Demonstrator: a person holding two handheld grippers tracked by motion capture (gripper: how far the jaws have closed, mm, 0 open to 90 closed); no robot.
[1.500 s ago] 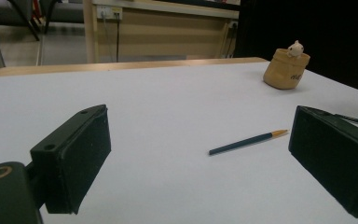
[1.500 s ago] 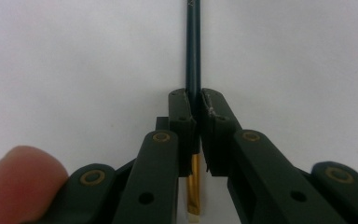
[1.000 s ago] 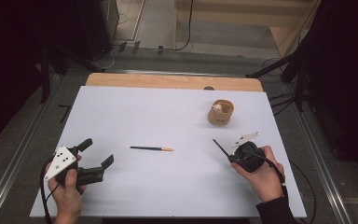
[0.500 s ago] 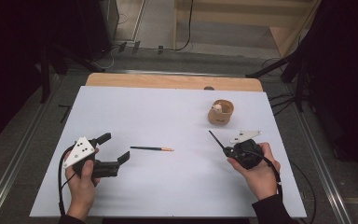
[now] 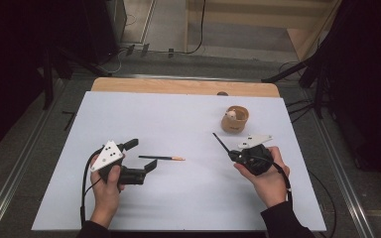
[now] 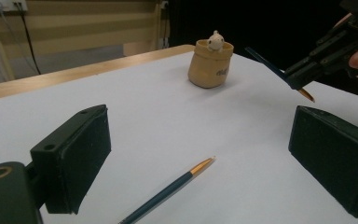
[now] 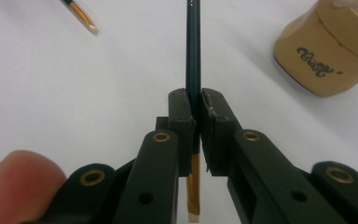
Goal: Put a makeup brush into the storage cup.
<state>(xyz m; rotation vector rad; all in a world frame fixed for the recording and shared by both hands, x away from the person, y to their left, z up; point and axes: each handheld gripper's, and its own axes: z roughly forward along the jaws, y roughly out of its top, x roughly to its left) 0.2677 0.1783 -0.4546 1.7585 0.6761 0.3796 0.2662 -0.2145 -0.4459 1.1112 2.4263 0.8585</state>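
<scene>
Tan pot (image 7: 328, 51) reads perhaps "Best"; right gripper (image 7: 195, 109) clamps a pencil (image 7: 193, 46), left gripper (image 6: 200, 154) gapes.

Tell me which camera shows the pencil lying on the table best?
The left gripper view: the loose pencil lies close between its open jaws. The high view shows it whole but small. The right gripper view catches its tip, blurred.

1. In the left gripper view, the pencil (image 6: 168, 191) on the worktop (image 6: 168, 121) runs off the bottom edge, so its far end is cut off.
2. In the right gripper view, the held pencil (image 7: 194, 56) is cut by the top edge, its middle hidden between the fingers (image 7: 182, 121).
3. The pot (image 7: 326, 51) loses its rim to the top edge there.
4. The print on the pot is too small to read in the high view.
</scene>
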